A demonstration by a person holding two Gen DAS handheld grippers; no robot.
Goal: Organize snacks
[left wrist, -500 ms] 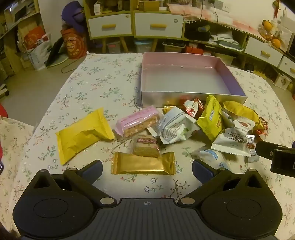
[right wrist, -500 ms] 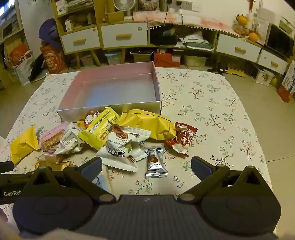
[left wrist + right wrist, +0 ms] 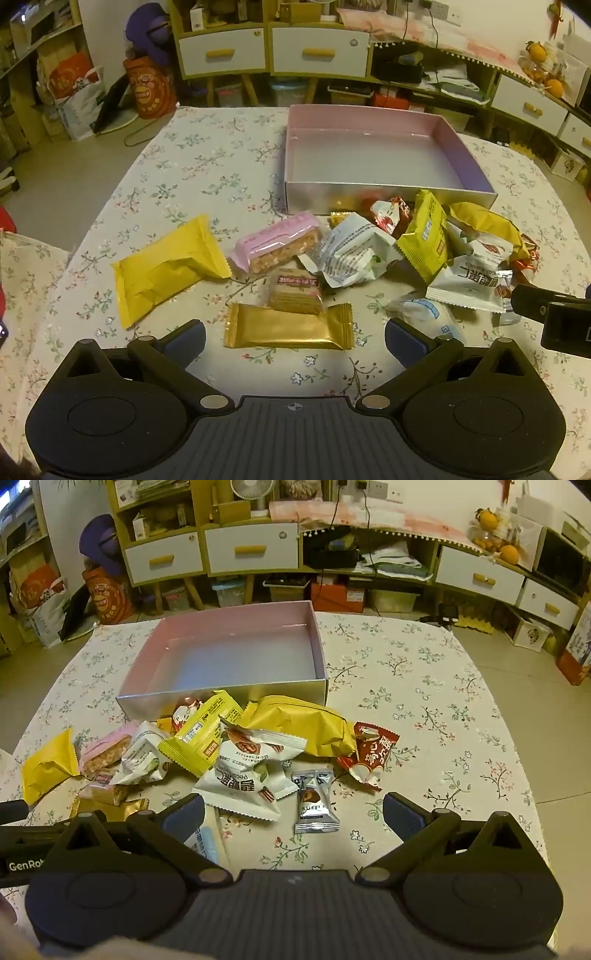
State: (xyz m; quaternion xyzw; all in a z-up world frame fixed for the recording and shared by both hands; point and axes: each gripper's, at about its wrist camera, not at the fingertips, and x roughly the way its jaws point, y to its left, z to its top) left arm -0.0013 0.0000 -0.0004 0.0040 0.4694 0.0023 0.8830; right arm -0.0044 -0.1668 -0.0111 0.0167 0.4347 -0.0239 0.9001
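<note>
The silver candy wrapper (image 3: 316, 802) in front of the pink box (image 3: 221, 698) read "RUFFLE". Left of the wrapper, the black gripper arm (image 3: 22, 864) bore "GenRo", cut off.

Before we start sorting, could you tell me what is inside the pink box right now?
Nothing shows inside the pink box: its floor is bare in both views. Only the strip just behind its near wall is hidden, with snack packets piled outside against that wall.

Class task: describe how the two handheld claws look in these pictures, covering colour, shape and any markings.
Both match. The left claw and right claw each have black angular link arms, blue finger pads, silver pivot pins, round black discs and a ribbed grey centre plate. White "GenRo" lettering marks the left claw's side.
</note>
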